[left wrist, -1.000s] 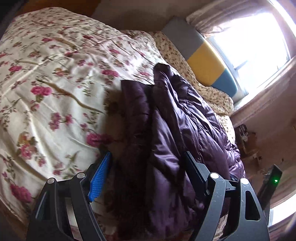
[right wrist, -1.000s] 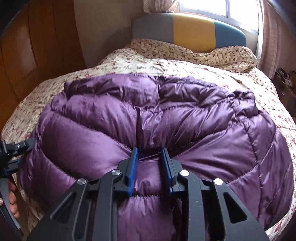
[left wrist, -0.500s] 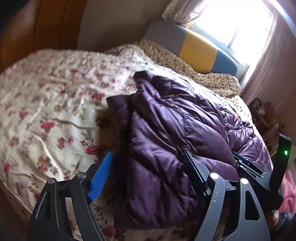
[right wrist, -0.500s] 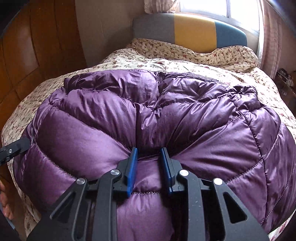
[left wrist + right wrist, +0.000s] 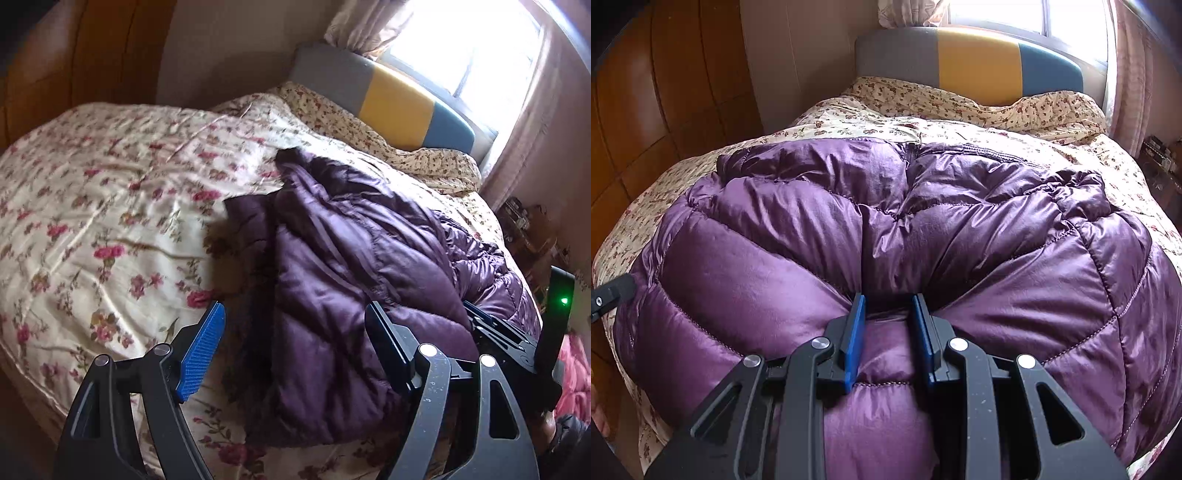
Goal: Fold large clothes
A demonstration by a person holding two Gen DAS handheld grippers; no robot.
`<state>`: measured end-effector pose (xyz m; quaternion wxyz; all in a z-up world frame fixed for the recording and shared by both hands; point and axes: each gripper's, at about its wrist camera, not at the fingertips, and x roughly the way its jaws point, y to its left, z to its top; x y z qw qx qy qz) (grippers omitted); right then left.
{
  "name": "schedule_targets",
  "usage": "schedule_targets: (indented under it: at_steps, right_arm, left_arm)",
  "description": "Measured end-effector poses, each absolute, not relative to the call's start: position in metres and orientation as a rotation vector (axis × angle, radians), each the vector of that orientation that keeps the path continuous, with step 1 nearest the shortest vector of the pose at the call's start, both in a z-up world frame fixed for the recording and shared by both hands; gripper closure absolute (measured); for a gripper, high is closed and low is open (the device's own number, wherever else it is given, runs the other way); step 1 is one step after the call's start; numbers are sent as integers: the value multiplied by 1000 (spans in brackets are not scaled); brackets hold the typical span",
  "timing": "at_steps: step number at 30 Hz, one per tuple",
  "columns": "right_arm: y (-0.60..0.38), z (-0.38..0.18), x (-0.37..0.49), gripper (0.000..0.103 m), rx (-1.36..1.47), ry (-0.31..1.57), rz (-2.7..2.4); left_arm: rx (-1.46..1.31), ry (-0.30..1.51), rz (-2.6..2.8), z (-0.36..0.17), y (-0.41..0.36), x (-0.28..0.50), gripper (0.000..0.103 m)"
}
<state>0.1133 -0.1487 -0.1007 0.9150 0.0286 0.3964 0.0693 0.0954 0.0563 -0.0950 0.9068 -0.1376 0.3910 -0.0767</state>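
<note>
left wrist view: left gripper (image 5: pixel 295 343) spread wide, holding nothing; purple down jacket (image 5: pixel 354 266) lies on the floral bedspread (image 5: pixel 110 206), between and ahead of the fingers.
risk here: closing may catch bedspread with the hem.
right wrist view: right gripper (image 5: pixel 888 332) pinches a puffy jacket (image 5: pixel 886 229) fold between its pads.
risk here: slick, springy fabric may slip out; one-sided pull may skew the fold.
</note>
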Motion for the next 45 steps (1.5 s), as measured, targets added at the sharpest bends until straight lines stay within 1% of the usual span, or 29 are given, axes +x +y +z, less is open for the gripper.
schedule_targets:
  at_steps: [2, 6, 10, 16, 18, 19, 21, 22, 25, 26, 28, 29, 30, 32, 35, 36, 39, 42, 45]
  right_arm:
    - [-149, -100, 113, 77, 61, 815, 143]
    - [-149, -101, 113, 77, 67, 811, 143]
    - [-149, -101, 114, 77, 68, 808, 145]
    - [-148, -101, 115, 77, 74, 812, 144]
    - [-147, -97, 116, 77, 81, 824, 143]
    - [-147, -93, 117, 76, 93, 832, 144]
    - [-149, -86, 116, 69, 121, 828, 139]
    - [-150, -83, 114, 68, 125, 821, 137]
    - [-149, -75, 105, 68, 118, 808, 143]
    - [-151, -74, 103, 70, 122, 808, 142]
    - [-152, -72, 98, 73, 119, 807, 147]
    - [-151, -72, 95, 78, 115, 810, 154]
    - [-150, -72, 93, 79, 107, 810, 155]
    - [-146, -76, 93, 79, 87, 825, 148]
    - [-146, -85, 95, 79, 89, 854, 129]
    - [-145, -88, 96, 79, 81, 861, 119]
    - [-142, -97, 100, 79, 81, 880, 95]
    - [-145, -104, 100, 79, 77, 882, 89]
    - [-146, -108, 100, 79, 71, 880, 91]
  left_arm:
    - [-363, 832, -179, -104, 67, 94, 26]
    - [-648, 873, -263, -133, 98, 92, 26]
    - [-762, 860, -312, -138, 109, 93, 26]
    - [-816, 856, -355, -140, 111, 96, 26]
    - [-781, 869, -358, -137, 105, 99, 33]
    - [-778, 875, -370, -137, 103, 102, 33]
    - [-778, 885, -388, -138, 98, 107, 33]
    - [-783, 884, -395, -139, 97, 108, 33]
    - [-842, 877, -410, -143, 100, 111, 33]
    - [-855, 875, -413, -143, 102, 110, 33]
    - [-859, 876, -418, -143, 103, 108, 40]
    - [-860, 877, -420, -144, 103, 107, 42]
    - [-862, 876, -423, -146, 104, 105, 44]
    - [-878, 874, -438, -148, 104, 103, 48]
    - [-913, 877, -468, -150, 103, 101, 57]
    - [-923, 875, -483, -150, 102, 100, 63]
    - [-933, 858, -524, -147, 99, 96, 73]
    - [-925, 823, -594, -131, 92, 94, 77]
    - [-897, 796, -655, -114, 83, 93, 77]
